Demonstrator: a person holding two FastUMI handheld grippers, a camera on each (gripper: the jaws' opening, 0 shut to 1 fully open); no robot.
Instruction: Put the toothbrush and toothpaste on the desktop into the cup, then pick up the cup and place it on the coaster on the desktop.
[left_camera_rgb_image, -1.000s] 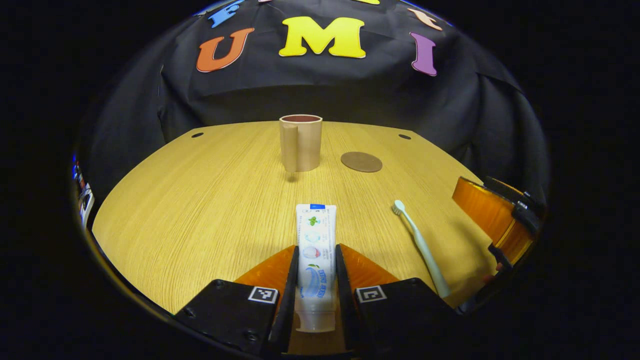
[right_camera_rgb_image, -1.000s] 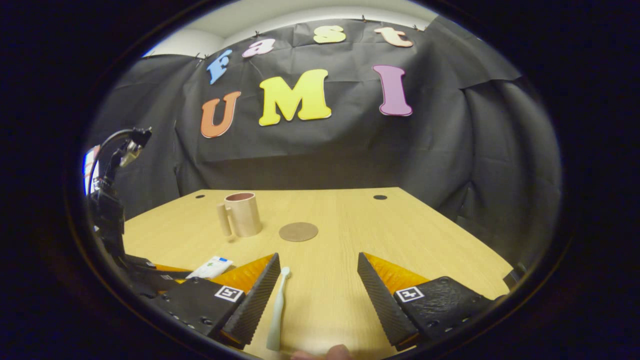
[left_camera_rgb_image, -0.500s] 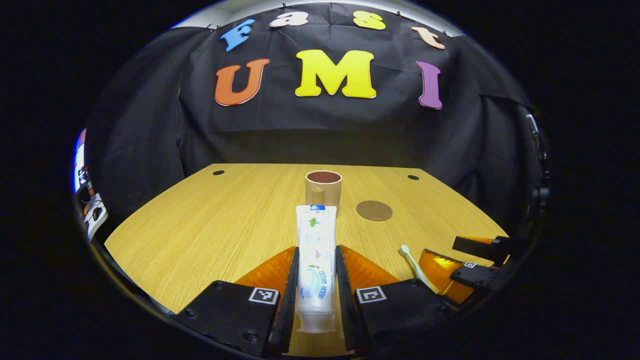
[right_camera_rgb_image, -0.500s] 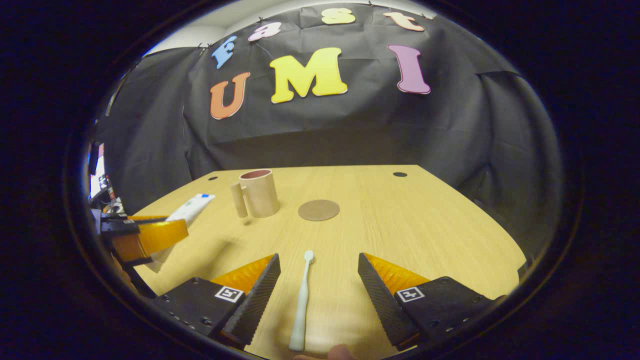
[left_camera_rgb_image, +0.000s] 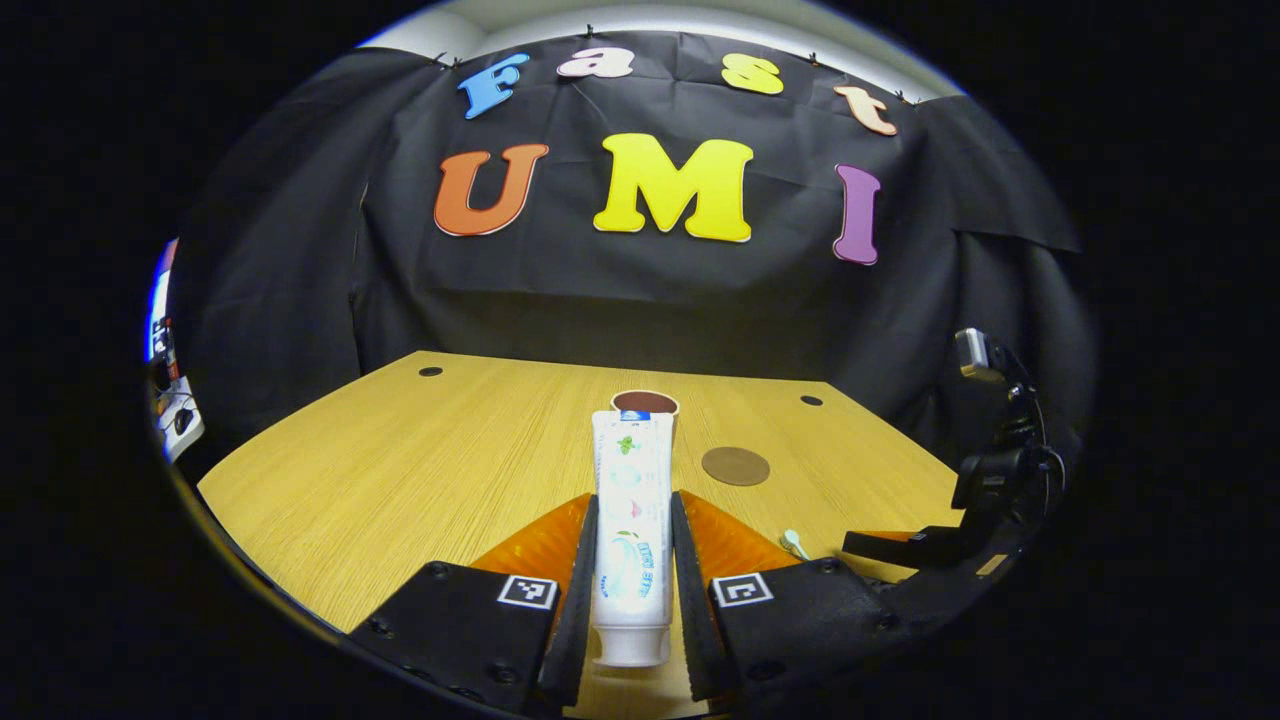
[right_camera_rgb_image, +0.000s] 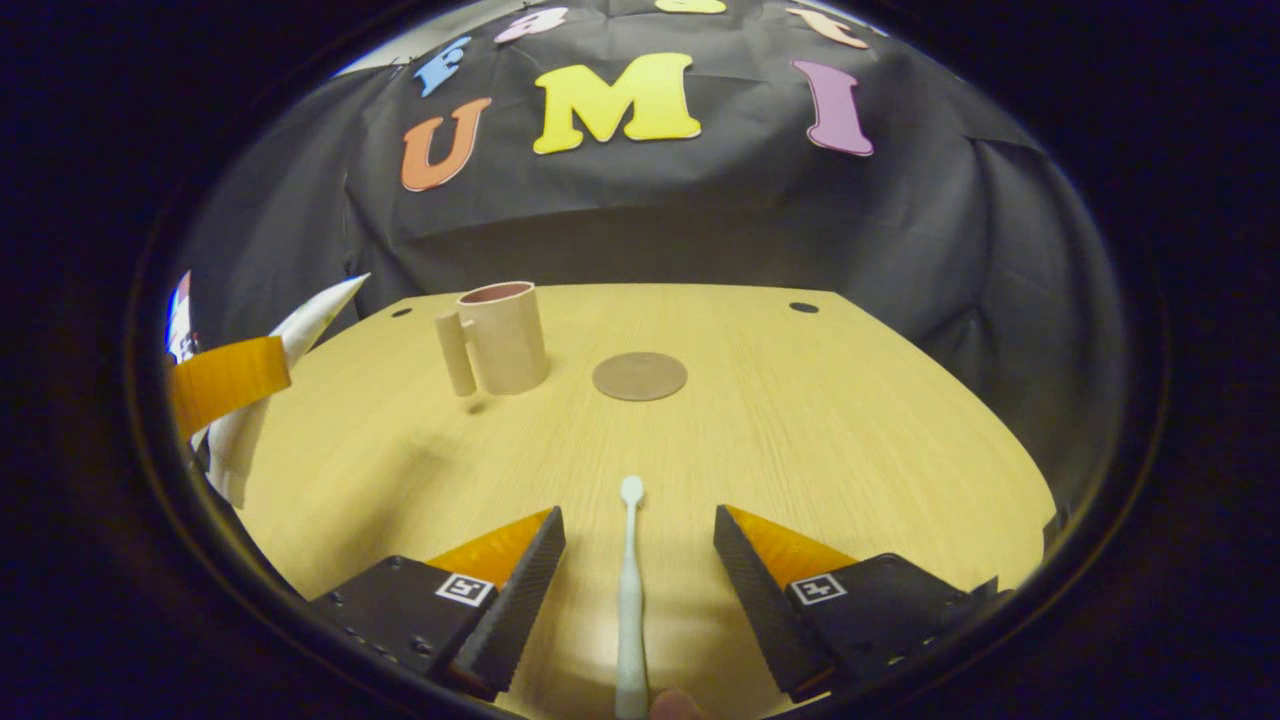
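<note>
In the left gripper view, the bench (left_camera_rgb_image: 400, 460) spreads across the middle of the frame. At bottom centre the left gripper (left_camera_rgb_image: 632, 560) is clamped on the tube (left_camera_rgb_image: 632, 520) of toothpaste, both fingers pressing its sides, the cap end toward the camera and the flat end pointing away, up the frame. Just above the tube's far end shows the rim of the cup (left_camera_rgb_image: 645, 402). To its right the round coaster (left_camera_rgb_image: 735, 466) lies flat on the bench, apart from the cup. Lower right, the head of the toothbrush (left_camera_rgb_image: 795, 543) peeks out beside the right gripper's dark body at the frame's right edge.

In the right gripper view, the left gripper at the far left edge holds the tube (right_camera_rgb_image: 300, 330) tilted up, clear of the bench (right_camera_rgb_image: 850, 420). Upper centre-left, the cup (right_camera_rgb_image: 500, 336) stands upright, handle toward the left. Right of it lies the coaster (right_camera_rgb_image: 640, 376), near but not touching. At bottom centre the right gripper (right_camera_rgb_image: 632, 580) has its fingers wide apart, and the toothbrush (right_camera_rgb_image: 630, 580) lies flat on the bench between them, bristle end away, touching neither finger.
</note>
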